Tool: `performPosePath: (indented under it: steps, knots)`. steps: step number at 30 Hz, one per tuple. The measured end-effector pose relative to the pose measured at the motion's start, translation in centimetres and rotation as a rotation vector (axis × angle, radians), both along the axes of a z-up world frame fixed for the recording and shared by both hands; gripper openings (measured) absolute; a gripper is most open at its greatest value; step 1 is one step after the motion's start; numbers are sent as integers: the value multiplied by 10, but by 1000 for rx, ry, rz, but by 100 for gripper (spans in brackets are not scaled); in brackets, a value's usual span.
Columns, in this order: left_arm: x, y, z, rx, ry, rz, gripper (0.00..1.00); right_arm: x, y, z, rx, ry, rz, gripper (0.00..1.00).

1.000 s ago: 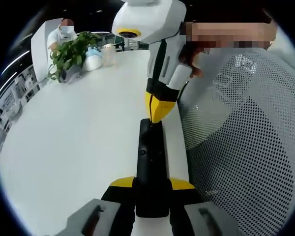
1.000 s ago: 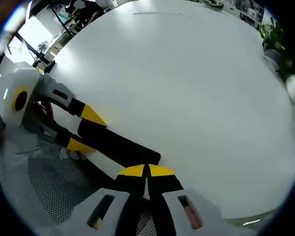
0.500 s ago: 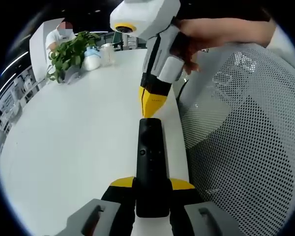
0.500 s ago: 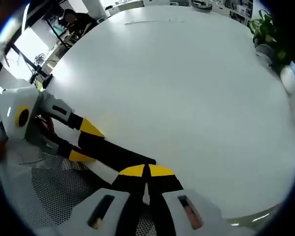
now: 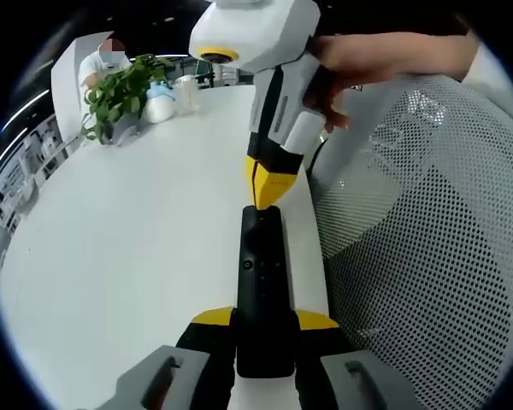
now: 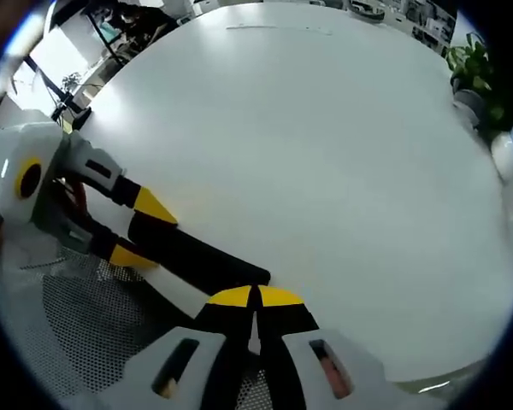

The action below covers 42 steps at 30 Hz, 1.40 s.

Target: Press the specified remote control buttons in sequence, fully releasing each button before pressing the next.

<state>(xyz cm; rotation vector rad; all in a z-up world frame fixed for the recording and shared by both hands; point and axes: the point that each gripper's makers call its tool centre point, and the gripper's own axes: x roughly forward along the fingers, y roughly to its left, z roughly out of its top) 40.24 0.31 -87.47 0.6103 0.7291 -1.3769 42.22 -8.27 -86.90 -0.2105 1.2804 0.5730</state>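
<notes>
Left gripper [image 5: 265,342], jaws clamped on black remote [image 5: 262,282], lower centre of left gripper view, over white bench [image 5: 128,231]. Right gripper [image 5: 266,184], jaws closed together, tip at remote's far end; contact unclear.

A broad white surface [image 5: 137,239] fills an office space, a leafy potted plant [image 5: 120,94] and white containers [image 5: 162,102] at its far edge, a white mesh chair back [image 5: 419,248] alongside; shelving lines the dim background.
</notes>
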Motion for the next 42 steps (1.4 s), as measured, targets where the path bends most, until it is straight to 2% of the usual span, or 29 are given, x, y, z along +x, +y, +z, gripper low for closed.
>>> performPosePath:
  steps: [3,7,13,20,26,33,42]
  knots:
    - [0,0,0,-1,1,1,25,0,1,0,-2,-9,5,0]
    - [0,0,0,-7,7,5,25,-1,2,0,-24,-57,68,0]
    - [0,-1,0,-7,9,8,25,2,2,-1,-52,-77,111,0]
    - [1,-1,0,-7,5,6,25,3,0,-1,-18,-45,46,0]
    - [1,-1,0,-10,6,7,25,2,1,0,-25,-43,49,0]
    - [1,0,0,-7,1,1,25,1,1,0,-6,-14,9,0]
    - [1,0,0,-4,-2,-2,25,-3,5,0,-5,-7,39,0]
